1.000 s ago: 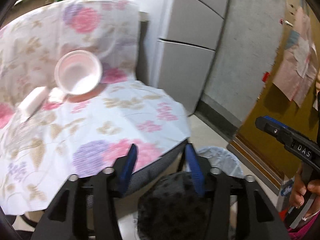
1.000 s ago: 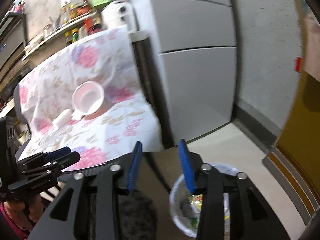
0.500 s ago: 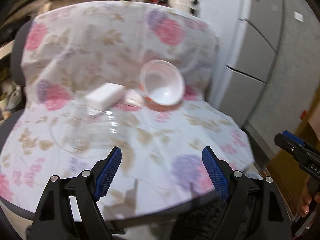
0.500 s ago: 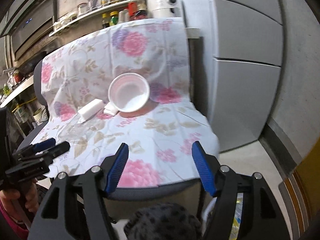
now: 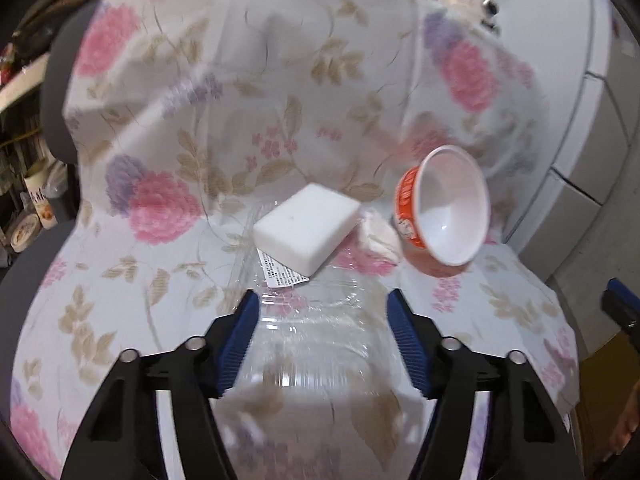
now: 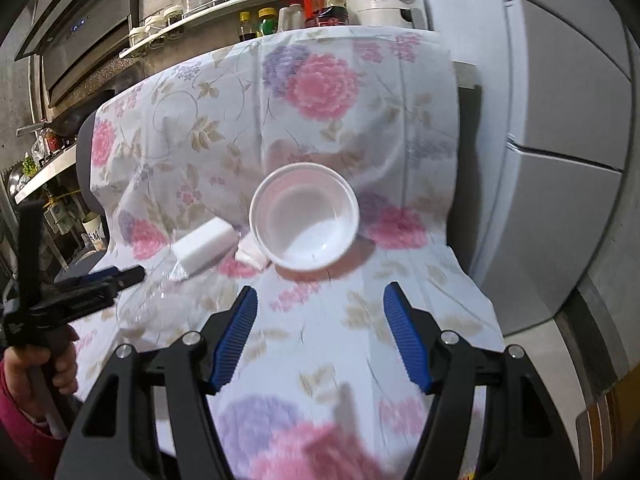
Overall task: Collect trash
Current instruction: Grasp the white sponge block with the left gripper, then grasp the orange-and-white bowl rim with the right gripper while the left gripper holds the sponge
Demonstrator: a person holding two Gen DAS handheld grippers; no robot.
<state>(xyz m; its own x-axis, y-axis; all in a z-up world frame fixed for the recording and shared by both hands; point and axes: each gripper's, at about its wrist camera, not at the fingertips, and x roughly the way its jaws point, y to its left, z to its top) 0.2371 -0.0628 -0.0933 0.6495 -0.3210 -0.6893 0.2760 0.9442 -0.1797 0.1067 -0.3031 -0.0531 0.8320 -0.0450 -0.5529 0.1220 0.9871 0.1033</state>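
On the chair draped in a floral cloth [image 6: 328, 128] lie a white foam block [image 5: 306, 226], a crumpled white tissue [image 5: 376, 236], a tipped red-and-white paper bowl [image 6: 304, 222] and clear plastic wrap [image 5: 316, 320]. The left gripper [image 5: 322, 336], its jaws having just narrowed, hovers parted and empty over the wrap. The right gripper [image 6: 320, 332] hangs unclenched, grasping nothing, nearer than the bowl.

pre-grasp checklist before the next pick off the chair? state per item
1. left gripper open, nothing pressed between pads: ok, jaws have just been closing.
2. right gripper open and empty: ok.
3. Clear plastic container lined up ahead of left gripper: ok, edges blurred.
4. Bowl ahead of right gripper, lying tipped on its side: ok.
5. White block rests partly on the container: not ok.
6. Trash bin in view: not ok.
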